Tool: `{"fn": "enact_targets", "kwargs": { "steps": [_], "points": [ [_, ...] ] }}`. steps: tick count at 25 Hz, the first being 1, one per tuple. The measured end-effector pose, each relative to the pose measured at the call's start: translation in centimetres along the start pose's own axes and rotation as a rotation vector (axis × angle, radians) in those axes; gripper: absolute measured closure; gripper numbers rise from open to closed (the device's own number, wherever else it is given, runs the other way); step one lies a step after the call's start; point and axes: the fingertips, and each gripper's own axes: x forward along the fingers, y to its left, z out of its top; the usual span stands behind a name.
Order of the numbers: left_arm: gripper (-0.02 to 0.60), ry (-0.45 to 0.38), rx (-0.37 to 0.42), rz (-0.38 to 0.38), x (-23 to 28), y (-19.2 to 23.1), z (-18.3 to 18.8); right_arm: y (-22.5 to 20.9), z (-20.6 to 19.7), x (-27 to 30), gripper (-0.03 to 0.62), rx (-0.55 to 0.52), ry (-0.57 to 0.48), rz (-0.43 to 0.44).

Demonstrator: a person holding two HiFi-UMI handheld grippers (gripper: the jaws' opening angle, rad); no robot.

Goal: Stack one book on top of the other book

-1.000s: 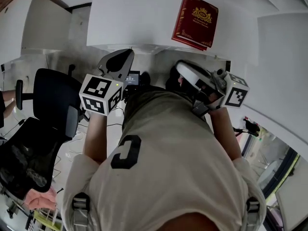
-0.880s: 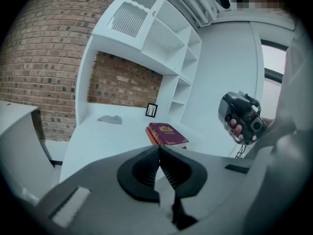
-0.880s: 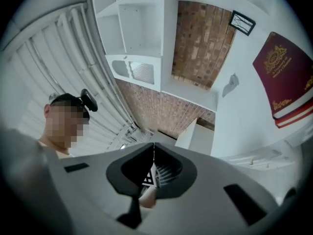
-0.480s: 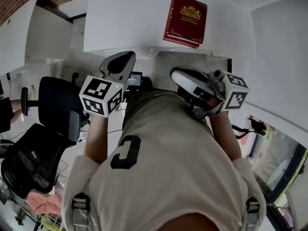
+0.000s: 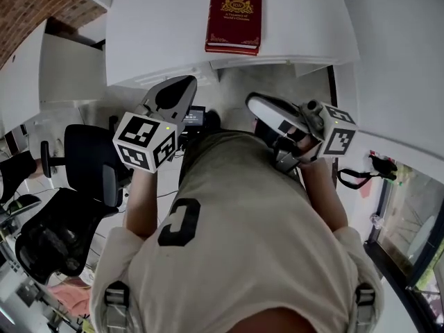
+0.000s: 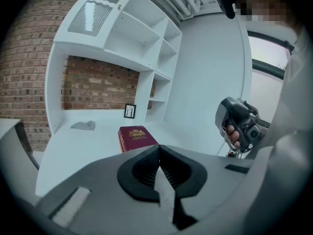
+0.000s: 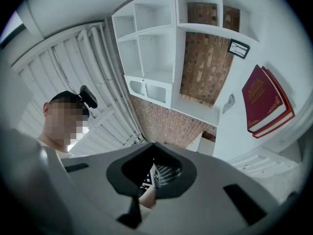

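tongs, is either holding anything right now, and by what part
Nothing is held. The left tongs and right tongs are both shut and empty; the books lie stacked on the desk.

One book [image 5: 234, 12] lies on the other book [image 5: 232, 50] on the table [image 5: 152, 40], well ahead of the jaws of the left gripper [image 5: 173, 92] and right gripper [image 5: 267, 108], with a chair [image 5: 83, 165] left of the left jaws.
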Motion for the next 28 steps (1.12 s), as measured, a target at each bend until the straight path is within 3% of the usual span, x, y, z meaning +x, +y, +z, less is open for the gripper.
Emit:
{"fn": "enact_targets", "kwargs": {
  "steps": [10,16,22,28],
  "points": [
    [0.578,0.019,0.03,0.012,2.2,-8.8,0.0,2.0,1.0,-8.6,0.589,0.029,-0.043,-0.001],
    [0.578,0.048,0.014,0.075,1.8,-12.5,-1.9,2.0,-0.4,-12.1,0.589,0.081,-0.02,0.004],
    [0.578,0.061,-0.058,0.167,-1.3,-12.4,-4.4,1.8,-3.7,-11.5,0.589,0.15,0.085,0.004],
    [0.578,0.02,-0.101,0.176,-3.4,-8.8,-5.0,1.0,-4.9,-7.9,0.589,0.142,0.129,-0.033]
  ]
}}
